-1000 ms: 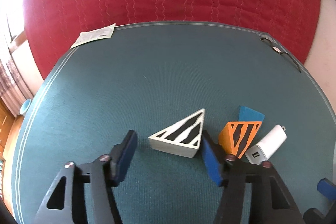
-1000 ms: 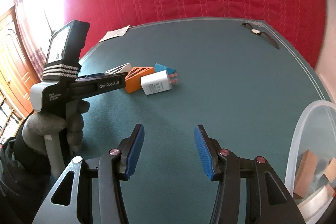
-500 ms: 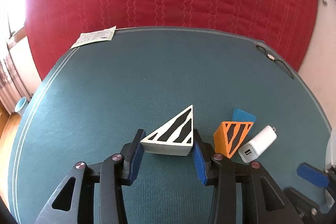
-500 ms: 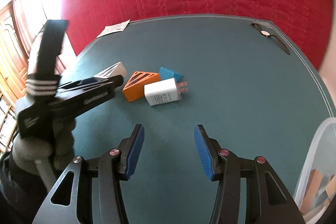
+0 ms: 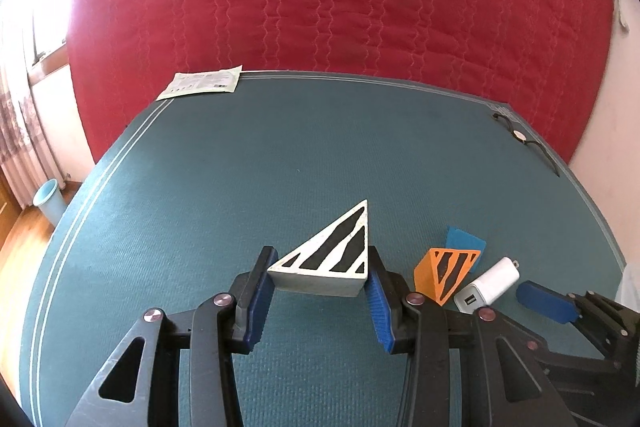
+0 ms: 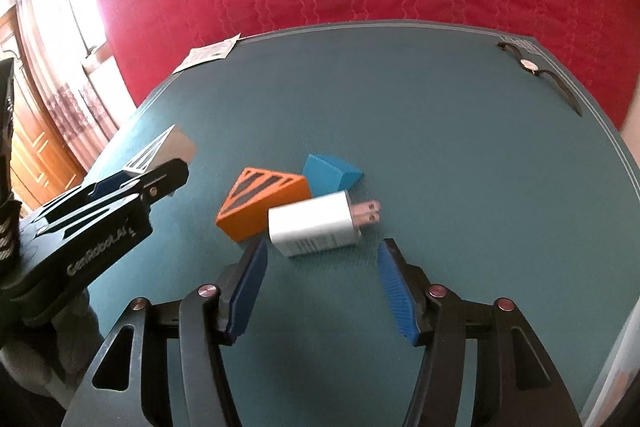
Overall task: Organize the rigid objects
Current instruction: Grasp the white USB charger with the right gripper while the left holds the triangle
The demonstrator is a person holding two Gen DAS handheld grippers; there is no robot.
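Left gripper (image 5: 320, 281) clamped on the white striped wedge (image 5: 328, 259), apparently just clear of the teal table (image 5: 200, 207), toward its near left edge. Just right of it: orange striped wedge (image 6: 262, 201), blue wedge (image 6: 330, 173) and white charger (image 6: 316, 221), clustered and touching. Right gripper (image 6: 320, 291) opening, holding nothing, just short of the charger. Wristwatch (image 6: 532, 67) at the far right corner

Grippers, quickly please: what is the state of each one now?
Left gripper: closed on the white striped wedge.
Right gripper: opening, nothing held; white charger just ahead.
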